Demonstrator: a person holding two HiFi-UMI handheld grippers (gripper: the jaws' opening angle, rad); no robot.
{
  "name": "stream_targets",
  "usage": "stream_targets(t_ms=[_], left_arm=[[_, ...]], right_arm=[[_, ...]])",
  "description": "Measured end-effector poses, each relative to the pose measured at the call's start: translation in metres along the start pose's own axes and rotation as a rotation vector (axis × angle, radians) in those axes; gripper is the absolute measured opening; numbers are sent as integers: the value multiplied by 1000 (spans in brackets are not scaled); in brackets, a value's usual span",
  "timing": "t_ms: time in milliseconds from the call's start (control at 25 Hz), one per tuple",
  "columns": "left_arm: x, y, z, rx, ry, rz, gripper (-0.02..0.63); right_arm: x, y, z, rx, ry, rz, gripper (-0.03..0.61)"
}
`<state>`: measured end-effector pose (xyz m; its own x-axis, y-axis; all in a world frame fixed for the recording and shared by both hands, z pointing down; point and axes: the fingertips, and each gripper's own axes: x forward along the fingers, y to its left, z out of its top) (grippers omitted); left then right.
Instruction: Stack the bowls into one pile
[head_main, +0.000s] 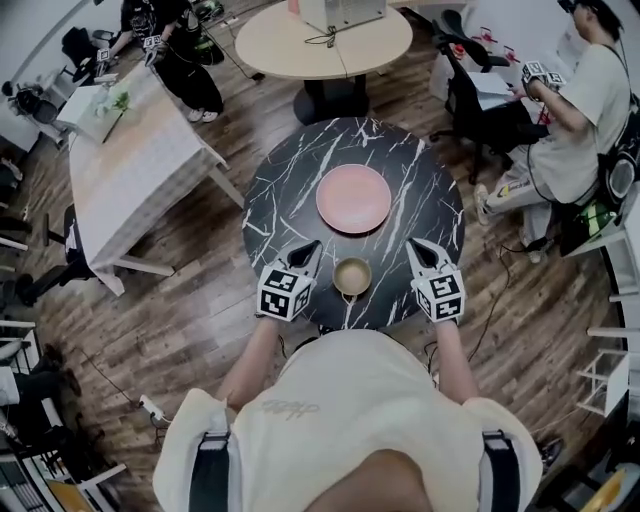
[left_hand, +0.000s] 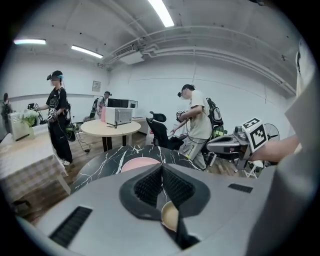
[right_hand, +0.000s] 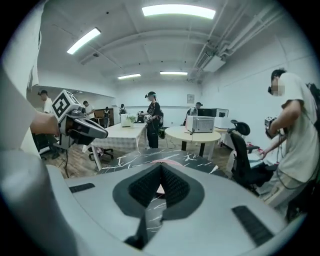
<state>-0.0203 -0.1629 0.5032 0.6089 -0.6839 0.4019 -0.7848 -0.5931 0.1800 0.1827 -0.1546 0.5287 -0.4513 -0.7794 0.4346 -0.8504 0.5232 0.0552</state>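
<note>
The left gripper (head_main: 306, 250) and the right gripper (head_main: 421, 248), both closed and empty, flank the small tan bowl (head_main: 352, 276) (near the marble table (head_main: 280, 190) edge). The pink bowl (head_main: 353, 198) sits mid-table, with a round beige table (head_main: 290, 45) beyond.

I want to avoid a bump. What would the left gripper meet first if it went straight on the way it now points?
Probably the pink dish on the marble table: the shut left gripper aims slightly downward at it. The small tan bowl lies beside that line. Depth is hard to judge.
</note>
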Motion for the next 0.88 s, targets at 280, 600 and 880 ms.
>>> stream_targets(t_ms=[280, 600, 880], left_arm=[[-7, 6, 40, -11, -51, 26, 18], [-11, 2, 96, 25, -156, 30, 19], [-18, -11, 132, 60, -225, -2, 19]], right_arm=[[-11, 9, 46, -78, -62, 33, 6], [-25, 8, 99, -108, -146, 35, 6], [-40, 5, 131, -124, -180, 7, 6]])
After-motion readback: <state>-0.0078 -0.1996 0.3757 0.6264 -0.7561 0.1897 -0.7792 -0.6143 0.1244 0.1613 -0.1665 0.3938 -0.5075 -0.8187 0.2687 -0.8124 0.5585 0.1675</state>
